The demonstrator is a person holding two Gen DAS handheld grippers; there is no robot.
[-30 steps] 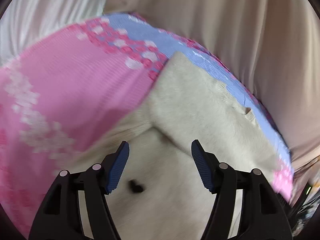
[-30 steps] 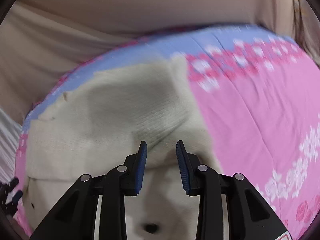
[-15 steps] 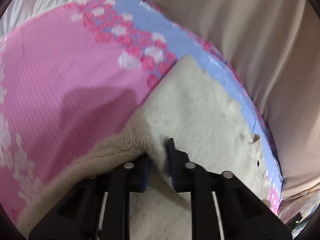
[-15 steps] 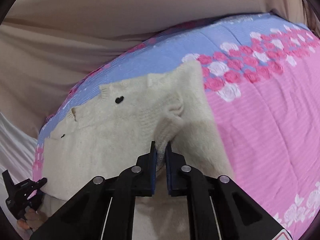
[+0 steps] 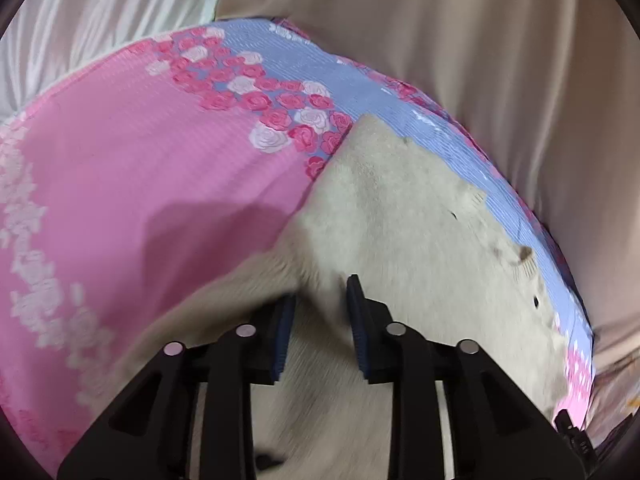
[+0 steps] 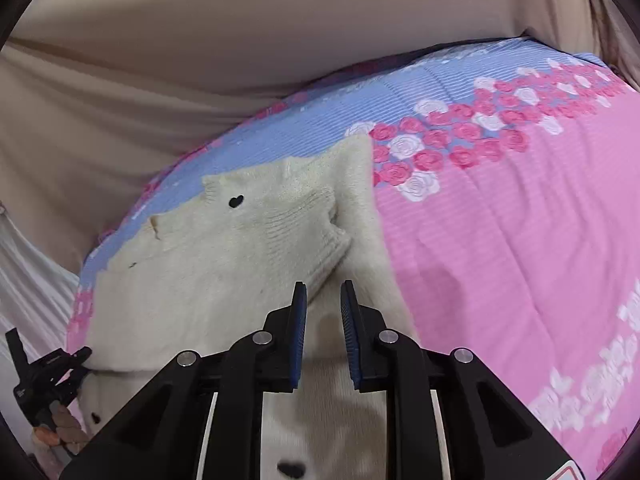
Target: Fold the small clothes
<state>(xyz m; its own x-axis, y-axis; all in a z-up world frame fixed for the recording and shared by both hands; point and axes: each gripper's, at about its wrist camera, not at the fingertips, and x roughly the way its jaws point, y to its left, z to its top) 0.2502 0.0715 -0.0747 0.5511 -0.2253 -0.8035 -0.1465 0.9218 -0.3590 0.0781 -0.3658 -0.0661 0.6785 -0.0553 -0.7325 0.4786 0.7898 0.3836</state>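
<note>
My left gripper (image 5: 320,300) and right gripper (image 6: 323,300) are both opening, pads apart, off the cream sweater (image 6: 224,264), which lies with one sleeve (image 6: 316,228) folded in on the pink quilt (image 6: 500,240).

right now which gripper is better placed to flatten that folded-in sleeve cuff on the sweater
Right. The right gripper points at the sleeve cuff, jaws opening with nothing between them. The left gripper faces the sweater's other side.

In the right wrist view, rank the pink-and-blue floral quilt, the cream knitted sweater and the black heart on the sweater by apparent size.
1. Pink-and-blue floral quilt, largest, though its near part is magnified.
2. Cream knitted sweater.
3. Black heart, smallest.
</note>
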